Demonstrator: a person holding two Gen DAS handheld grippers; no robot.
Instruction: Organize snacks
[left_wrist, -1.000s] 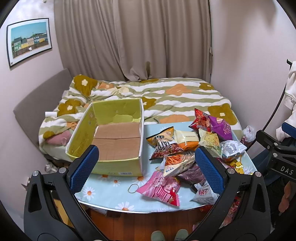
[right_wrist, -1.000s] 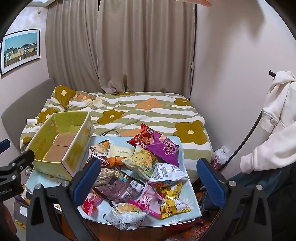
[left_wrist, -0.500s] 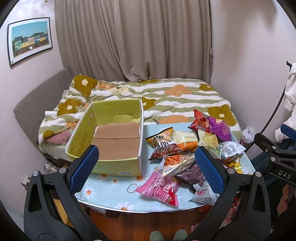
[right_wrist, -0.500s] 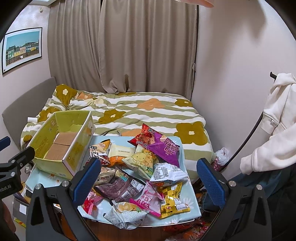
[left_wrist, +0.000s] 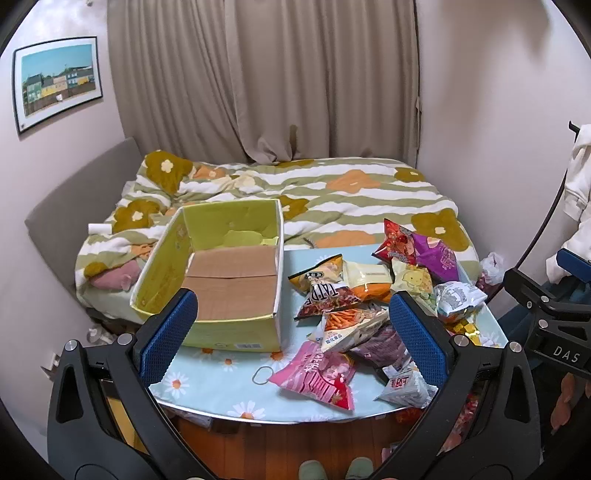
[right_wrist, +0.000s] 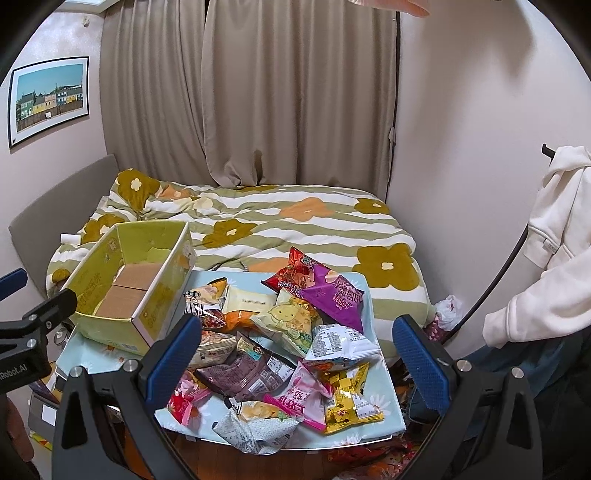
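- Nearest the lens, left gripper (left_wrist: 293, 334) hanging over the table's near edge, blue pads (left_wrist: 168, 338) spread wide, gripping nothing.
- Likewise right gripper (right_wrist: 297, 356) hovering with pads (right_wrist: 419, 363) wide apart and empty, framing the snack pile.
- Under both, table (left_wrist: 221, 376) wearing a pale blue daisy cloth, a thin wire loop (left_wrist: 261, 374) lying on it beside the pink bag.
- Lying at the front of the pile: pink bag (left_wrist: 317, 378), white bag (right_wrist: 255, 428) and yellow bag (right_wrist: 351, 402), all close to the near edge.
- Sitting mid-pile, overlapping one another: brown bag (right_wrist: 247, 373), silver bag (right_wrist: 341, 343), carrot-stick bag (left_wrist: 347, 323).
- Resting further back: pale bag with a yellow cartoon figure (right_wrist: 290, 317), orange bag (left_wrist: 369, 278), dark "TATE" bag (left_wrist: 325, 293).
- Leaning at the far end of the pile, red bag (right_wrist: 295, 275) and purple bag (right_wrist: 338, 297), touching each other.
- Standing left of the snacks, open yellow-green box (left_wrist: 221, 273), showing only bare brown bottom flaps, no snack inside, its right wall just beside the pile.
- Spreading beyond the table, bed (left_wrist: 332, 199) under a striped flower quilt.
- Hanging behind that, beige curtains (left_wrist: 266, 81); framed picture (left_wrist: 57, 81) on the left wall; white hoodie (right_wrist: 550, 251) hanging on the right.
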